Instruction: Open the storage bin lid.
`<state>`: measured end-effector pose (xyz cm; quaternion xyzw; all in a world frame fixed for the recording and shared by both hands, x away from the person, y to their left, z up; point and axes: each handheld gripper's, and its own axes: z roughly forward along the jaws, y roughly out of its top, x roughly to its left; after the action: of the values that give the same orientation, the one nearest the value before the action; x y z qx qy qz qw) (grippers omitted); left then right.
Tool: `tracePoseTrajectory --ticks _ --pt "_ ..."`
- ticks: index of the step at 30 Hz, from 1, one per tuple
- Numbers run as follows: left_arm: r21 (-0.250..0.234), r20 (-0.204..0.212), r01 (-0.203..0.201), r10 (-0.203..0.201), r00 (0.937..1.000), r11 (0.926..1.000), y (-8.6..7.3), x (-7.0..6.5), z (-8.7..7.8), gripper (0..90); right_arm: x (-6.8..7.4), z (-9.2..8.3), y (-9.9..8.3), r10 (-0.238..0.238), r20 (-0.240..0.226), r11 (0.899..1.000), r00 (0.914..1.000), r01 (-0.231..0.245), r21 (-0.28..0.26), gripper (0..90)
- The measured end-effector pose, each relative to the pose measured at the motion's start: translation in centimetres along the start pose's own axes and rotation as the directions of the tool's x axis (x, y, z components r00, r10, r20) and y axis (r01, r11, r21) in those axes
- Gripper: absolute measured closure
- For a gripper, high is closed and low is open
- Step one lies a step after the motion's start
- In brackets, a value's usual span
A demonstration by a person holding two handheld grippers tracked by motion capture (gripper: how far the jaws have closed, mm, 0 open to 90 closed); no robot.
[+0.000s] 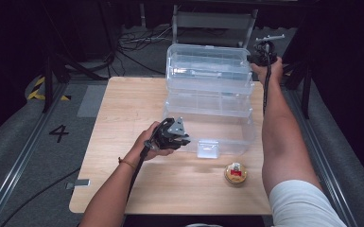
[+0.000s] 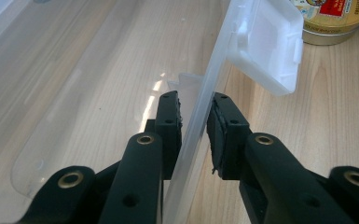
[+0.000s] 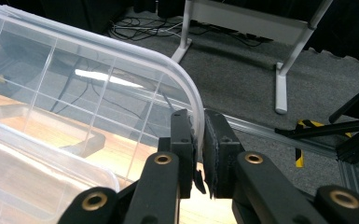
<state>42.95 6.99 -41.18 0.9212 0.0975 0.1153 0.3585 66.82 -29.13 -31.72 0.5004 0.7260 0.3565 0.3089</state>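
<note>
Clear plastic box unlabelled; round tin label unreadable.

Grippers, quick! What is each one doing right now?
Left gripper: closed on the front wall of the clear box.
Right gripper: closed on the rim of the raised lid.
</note>
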Motion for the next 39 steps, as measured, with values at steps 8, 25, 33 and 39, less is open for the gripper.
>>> tracePoseTrajectory --ticks 8,25,33,39 --pt "-0.001 0.003 -0.001 0.001 1.0000 1.0000 0.0 0.0 0.0 75.7 -0.1 0.2 -0.2 -0.002 0.008 1.000 1.0000 0.002 0.018 83.4" --pt "-0.036 0.028 0.026 -0.025 0.9993 0.9990 -0.4 0.6 0.0 76.6 -0.5 -1.3 -0.6 -0.027 0.004 1.000 0.9996 0.027 0.010 84.0" --pt "-0.037 0.026 0.025 -0.024 0.9994 0.9990 -0.4 0.6 0.0 76.4 -0.5 -3.2 -0.8 -0.045 -0.014 0.999 0.9989 0.045 -0.014 83.5" --pt "-0.038 0.025 0.022 -0.021 0.9995 0.9990 -0.4 0.6 0.0 76.4 0.0 -4.5 -1.1 -0.071 -0.031 0.997 0.9970 0.070 -0.028 83.5"
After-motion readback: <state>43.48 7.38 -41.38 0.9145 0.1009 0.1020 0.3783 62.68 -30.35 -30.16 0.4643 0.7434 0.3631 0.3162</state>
